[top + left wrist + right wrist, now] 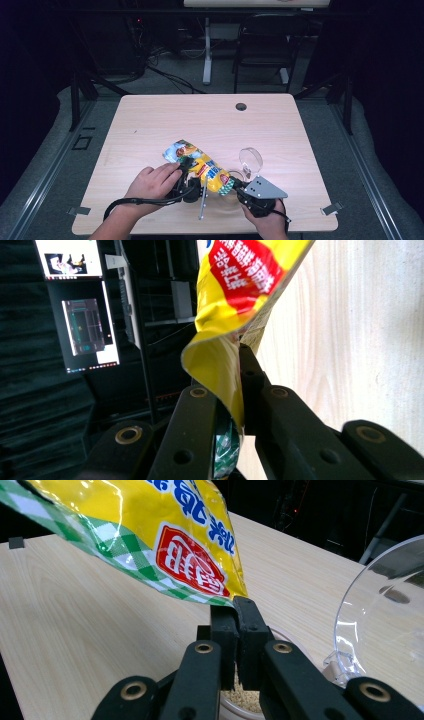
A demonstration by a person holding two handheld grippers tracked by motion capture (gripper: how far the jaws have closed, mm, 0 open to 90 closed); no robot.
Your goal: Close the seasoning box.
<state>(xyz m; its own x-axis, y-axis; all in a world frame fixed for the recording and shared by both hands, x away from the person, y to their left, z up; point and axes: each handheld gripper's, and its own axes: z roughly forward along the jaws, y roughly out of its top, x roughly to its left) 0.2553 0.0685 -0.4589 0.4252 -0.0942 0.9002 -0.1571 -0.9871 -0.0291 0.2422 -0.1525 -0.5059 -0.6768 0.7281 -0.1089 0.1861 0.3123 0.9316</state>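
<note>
A yellow snack bag with a red label and a green checked end hangs over the front of the wooden table, held from both sides. My left gripper is shut on one edge of the bag, the foil pinched between its jaws. My right gripper is shut on the bag's green corner, with its fingertips closed on the seam. Under that corner stands a small clear container with pale grains in it. Its clear lid stands open beside it.
A thin grey stick lies near the table's front edge between my hands. A cable hole sits at the far middle of the table. Behind the table stand a black chair and a desk leg.
</note>
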